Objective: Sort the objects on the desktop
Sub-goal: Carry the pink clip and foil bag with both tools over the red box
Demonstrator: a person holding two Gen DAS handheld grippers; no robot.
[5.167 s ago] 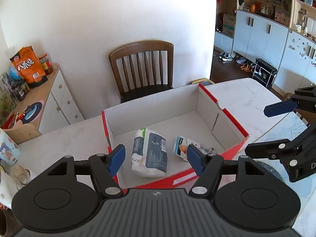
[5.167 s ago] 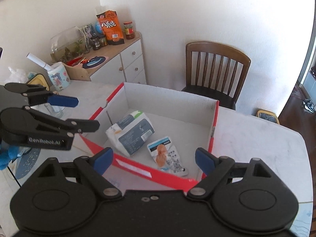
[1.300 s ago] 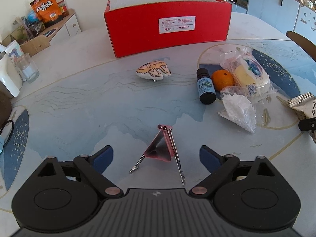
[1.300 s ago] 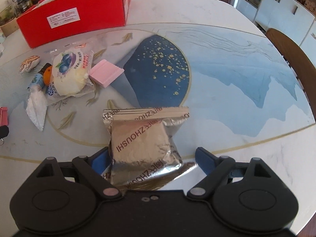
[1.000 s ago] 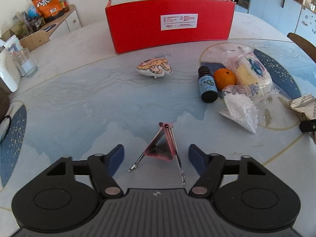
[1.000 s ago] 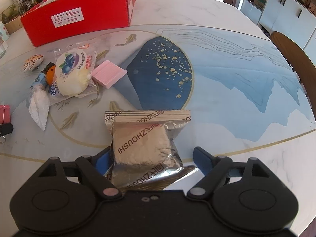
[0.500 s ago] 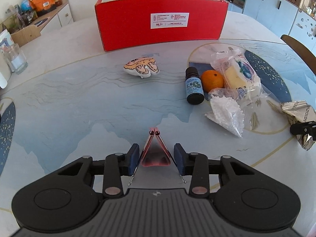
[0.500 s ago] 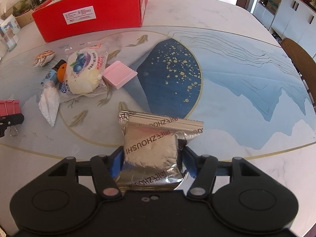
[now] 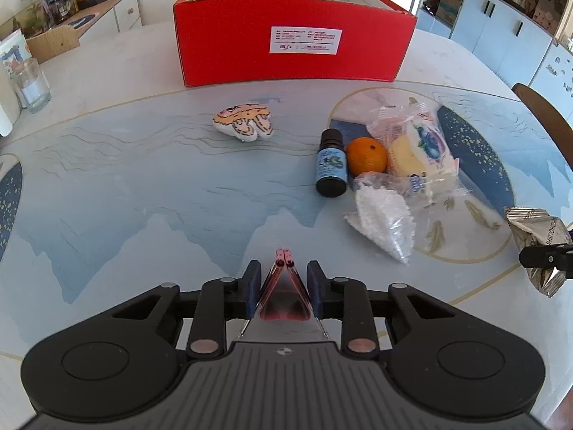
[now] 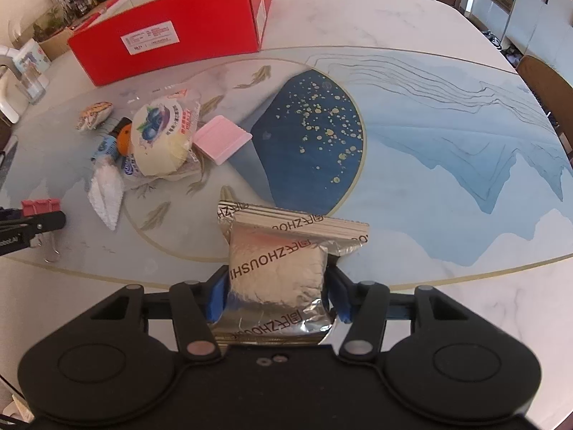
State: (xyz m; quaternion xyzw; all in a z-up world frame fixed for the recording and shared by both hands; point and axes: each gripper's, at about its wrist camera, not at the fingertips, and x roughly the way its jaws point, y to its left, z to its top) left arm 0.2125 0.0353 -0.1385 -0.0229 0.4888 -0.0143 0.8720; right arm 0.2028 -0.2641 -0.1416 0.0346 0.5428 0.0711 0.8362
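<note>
a: left gripper (image 9: 283,284) closing on the pink clip (image 9: 284,295), its pads against the clip's sides, low on the desk (image 9: 143,186) near the front edge.

b: right gripper (image 10: 275,288) closing on the foil pack (image 10: 277,272), pads at both sides. open desk runs to its right; bottle (image 9: 331,168), orange (image 9: 367,156) and bun (image 10: 161,139) crowd the left, before the red box (image 9: 293,48).
</note>
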